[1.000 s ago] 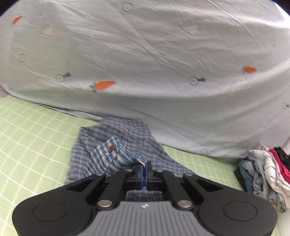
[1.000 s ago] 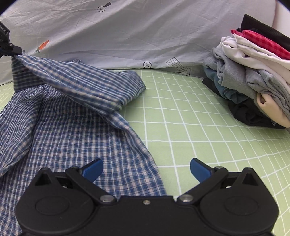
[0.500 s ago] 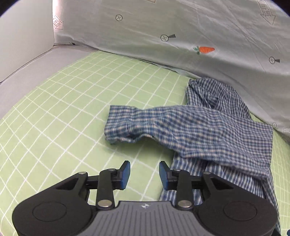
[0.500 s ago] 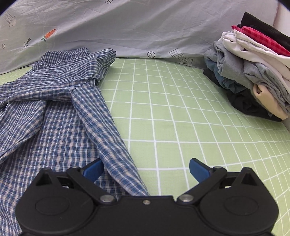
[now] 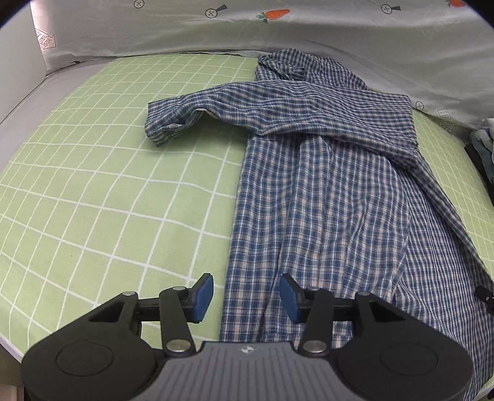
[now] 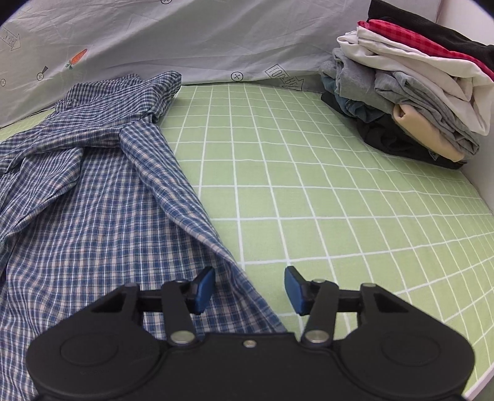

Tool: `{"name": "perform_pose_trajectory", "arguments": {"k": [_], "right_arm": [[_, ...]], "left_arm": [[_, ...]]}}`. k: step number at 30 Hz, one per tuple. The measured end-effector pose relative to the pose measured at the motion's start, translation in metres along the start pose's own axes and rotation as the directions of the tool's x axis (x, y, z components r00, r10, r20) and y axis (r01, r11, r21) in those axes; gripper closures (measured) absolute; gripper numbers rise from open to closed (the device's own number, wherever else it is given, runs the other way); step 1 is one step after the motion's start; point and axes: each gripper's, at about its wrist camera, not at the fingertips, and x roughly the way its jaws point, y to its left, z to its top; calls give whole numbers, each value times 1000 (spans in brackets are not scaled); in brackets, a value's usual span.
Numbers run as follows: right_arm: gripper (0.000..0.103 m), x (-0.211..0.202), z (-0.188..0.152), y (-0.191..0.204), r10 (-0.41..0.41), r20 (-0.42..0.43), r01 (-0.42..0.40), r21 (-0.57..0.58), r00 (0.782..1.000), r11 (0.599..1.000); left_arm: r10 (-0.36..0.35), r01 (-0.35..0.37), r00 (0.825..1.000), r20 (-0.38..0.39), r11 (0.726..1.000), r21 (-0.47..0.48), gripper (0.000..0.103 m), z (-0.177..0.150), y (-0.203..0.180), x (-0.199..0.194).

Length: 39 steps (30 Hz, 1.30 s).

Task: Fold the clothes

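Note:
A blue plaid shirt lies flat on the green checked sheet, collar toward the far side. One sleeve is laid across the chest and sticks out to the left. My left gripper hovers over the shirt's near left edge; its jaws are opening, and the hem edge lies below the gap, untouched by the pads. In the right wrist view the shirt fills the left half. My right gripper is over its near right edge; the jaws are closing, with the cloth edge between them and no pad pressing on it.
A pile of folded clothes sits at the far right against a white wall, and its edge shows in the left wrist view. A pale blue carrot-print cloth rises along the back. The green sheet spreads right of the shirt.
My left gripper let go of the sleeve cuff, which now lies across the shirt, and swung down to the near hem. My right gripper's jaws narrowed and shifted onto the shirt's right edge.

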Motion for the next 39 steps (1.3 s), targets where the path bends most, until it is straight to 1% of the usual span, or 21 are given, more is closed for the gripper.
{"name": "perform_pose_trajectory", "arguments": {"k": [4, 6, 8, 9, 10, 11, 12, 13, 14, 15, 17, 20, 23, 27, 29, 30, 32, 35, 38, 39], "right_arm": [[50, -10, -18, -1, -26, -19, 26, -3, 999, 1000], [44, -16, -26, -6, -50, -19, 50, 17, 999, 999], [44, -19, -31, -14, -57, -23, 58, 47, 998, 997], [45, -19, -32, -18, -52, -25, 54, 67, 998, 996], [49, -20, -33, -23, -33, -25, 35, 87, 999, 996], [62, -20, -33, -27, -9, -25, 11, 104, 1000, 995], [79, -21, -33, -30, 13, -24, -10, 117, 1000, 993], [84, -22, -32, -30, 39, -19, -36, 134, 999, 990], [93, -25, -31, -30, 56, -8, -55, 146, 998, 988], [96, -28, -30, -30, 84, 7, -84, 156, 996, 984], [99, -35, -28, -28, 144, 34, -148, 178, 989, 973], [100, -43, -22, -22, 238, 55, -244, 194, 970, 950], [100, -49, -15, -14, 334, 61, -339, 201, 941, 919], [100, -53, -6, 1, 445, 54, -446, 200, 894, 872], [100, -51, -3, 12, 506, 41, -502, 214, 861, 838], [100, -49, -2, 17, 527, 34, -521, 219, 849, 825], [100, -45, -1, 31, 582, 9, -568, 233, 813, 789], [100, -43, 3, 56, 647, -20, -628, 220, 762, 746], [102, -43, 5, 84, 693, -56, -676, 171, 719, 716], [102, -42, 4, 94, 700, -73, -686, 151, 710, 712]], "left_arm": [[-7, 10, 999, -49, 998, 65, 51, -17, -11, 5], [-6, 12, 997, -71, 996, 91, 51, -25, -16, 7], [-1, 10, 997, -78, 994, 108, 49, -30, -19, 7], [4, 5, 997, -81, 993, 116, 48, -32, -20, 7], [8, 1, 996, -83, 993, 117, 46, -34, -20, 7], [11, -1, 997, -82, 993, 119, 45, -36, -20, 7], [14, -4, 997, -80, 993, 122, 45, -37, -20, 6], [18, -8, 997, -79, 992, 126, 43, -39, -20, 6], [24, -14, 996, -80, 992, 127, 42, -40, -21, 6], [30, -20, 996, -82, 992, 127, 41, -41, -21, 6], [36, -25, 996, -84, 992, 125, 41, -43, -21, 5], [42, -31, 995, -86, 992, 124, 39, -45, -20, 4], [47, -36, 995, -92, 992, 122, 33, -46, -19, 4], [38, -27, 994, -101, 994, 106, 31, -49, -13, 3], [41, -30, 994, -103, 994, 107, 29, -51, -12, 3], [42, -31, 994, -102, 994, 109, 28, -52, -12, 3], [42, -31, 994, -100, 993, 110, 28, -54, -12, 3], [47, -35, 994, -100, 993, 117, 27, -56, -11, 3], [49, -38, 994, -97, 992, 117, 24, -57, -11, 2], [50, -38, 994, -96, 993, 116, 24, -58, -11, 1]]}}
